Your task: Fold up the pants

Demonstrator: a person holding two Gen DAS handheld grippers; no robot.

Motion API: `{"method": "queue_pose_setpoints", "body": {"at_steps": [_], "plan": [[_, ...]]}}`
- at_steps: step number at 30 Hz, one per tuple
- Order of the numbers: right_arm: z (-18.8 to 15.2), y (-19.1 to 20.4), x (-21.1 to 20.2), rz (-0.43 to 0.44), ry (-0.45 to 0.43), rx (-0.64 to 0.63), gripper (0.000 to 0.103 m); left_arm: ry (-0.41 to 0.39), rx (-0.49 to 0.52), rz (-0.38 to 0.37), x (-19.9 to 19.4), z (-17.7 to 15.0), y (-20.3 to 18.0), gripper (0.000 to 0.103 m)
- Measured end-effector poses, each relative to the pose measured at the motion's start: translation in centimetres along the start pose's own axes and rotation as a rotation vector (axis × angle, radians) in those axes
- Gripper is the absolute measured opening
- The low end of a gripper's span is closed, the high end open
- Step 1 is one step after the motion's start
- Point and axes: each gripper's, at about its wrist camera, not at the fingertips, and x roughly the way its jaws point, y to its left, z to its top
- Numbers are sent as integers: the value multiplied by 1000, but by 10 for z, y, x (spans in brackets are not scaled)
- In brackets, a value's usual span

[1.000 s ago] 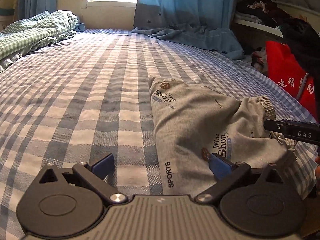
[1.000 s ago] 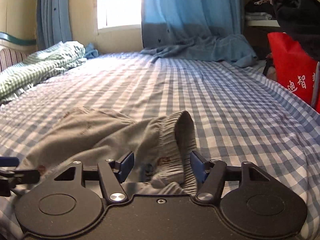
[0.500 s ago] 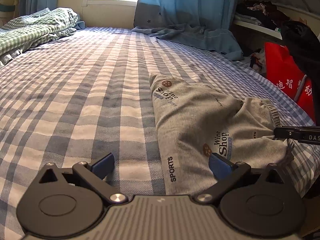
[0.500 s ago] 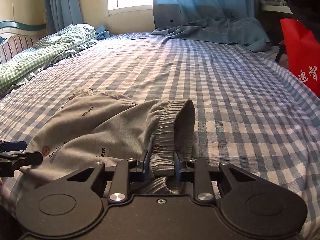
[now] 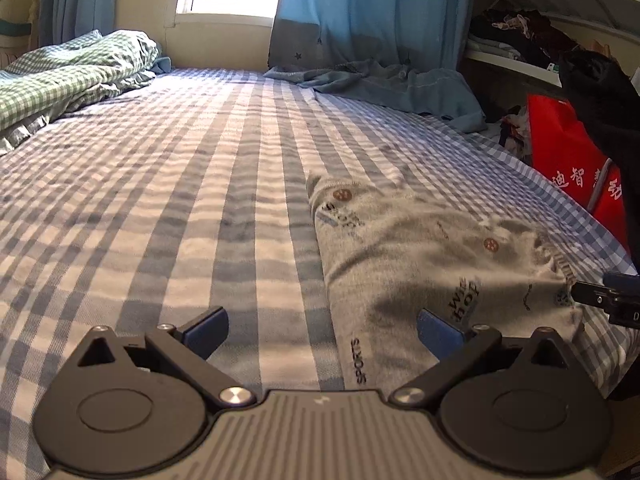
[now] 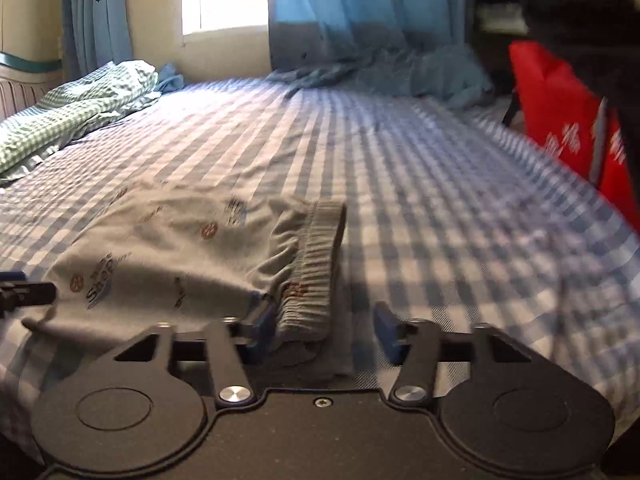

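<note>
Pants (image 6: 168, 256) are lying folded on the bed (image 5: 200, 200). Right gripper (image 6: 326, 330) jaws have just been opening, spread with the waistband between them unpinched. Left gripper (image 5: 322, 330) jaws are standing spread over the pants' edge.

A home bedroom: checked bed (image 5: 200, 208), blue curtains (image 5: 372, 12), cluttered shelves (image 5: 520, 40).

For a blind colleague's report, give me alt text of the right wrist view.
The right gripper, jaws just opened, straddles the elastic waistband of folded grey pants lying on a blue checked bedsheet. Blue curtain and red bag beyond.
</note>
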Motion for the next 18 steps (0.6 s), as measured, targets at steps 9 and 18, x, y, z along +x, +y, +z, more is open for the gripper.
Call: {"method": "queue_pose_setpoints", "body": {"at_steps": [9, 18], "plan": [[21, 37, 46, -327, -259, -294, 102, -103, 139, 74, 49, 72, -33, 103], [11, 34, 108, -427, -206, -421, 102, -29, 254, 275, 125, 67, -57, 103]]}}
